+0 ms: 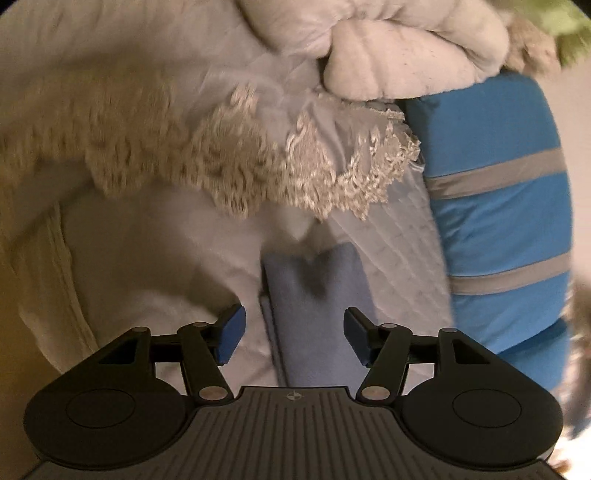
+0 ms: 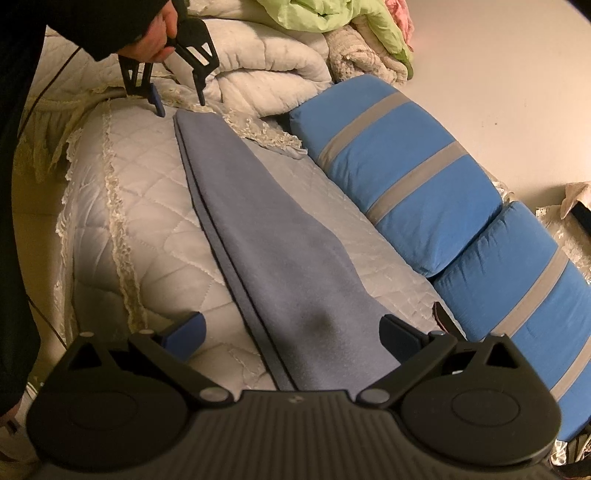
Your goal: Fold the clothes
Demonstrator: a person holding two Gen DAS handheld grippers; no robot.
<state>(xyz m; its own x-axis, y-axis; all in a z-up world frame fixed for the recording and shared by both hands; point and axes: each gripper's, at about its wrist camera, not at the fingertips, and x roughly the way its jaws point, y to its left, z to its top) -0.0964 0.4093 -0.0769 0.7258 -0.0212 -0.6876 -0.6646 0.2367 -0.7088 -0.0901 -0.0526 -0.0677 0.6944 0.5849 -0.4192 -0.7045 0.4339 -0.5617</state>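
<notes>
A grey-blue garment (image 2: 273, 236) lies folded into a long narrow strip on the white quilted bed cover (image 2: 147, 206). My right gripper (image 2: 291, 336) is open at the near end of the strip, one finger on each side. My left gripper (image 2: 179, 101) hovers open just above the far end, held by a hand in a dark sleeve. In the left wrist view that far end (image 1: 314, 295) lies between the open fingers of my left gripper (image 1: 295, 334), and nothing is clamped.
Two blue cushions with grey stripes (image 2: 399, 173) line the right side of the strip. A rolled white duvet (image 2: 258, 74) and a green cloth (image 2: 332, 18) are piled at the far end. Lace fringe (image 1: 332, 177) trims the cover. The bed's edge drops off at left.
</notes>
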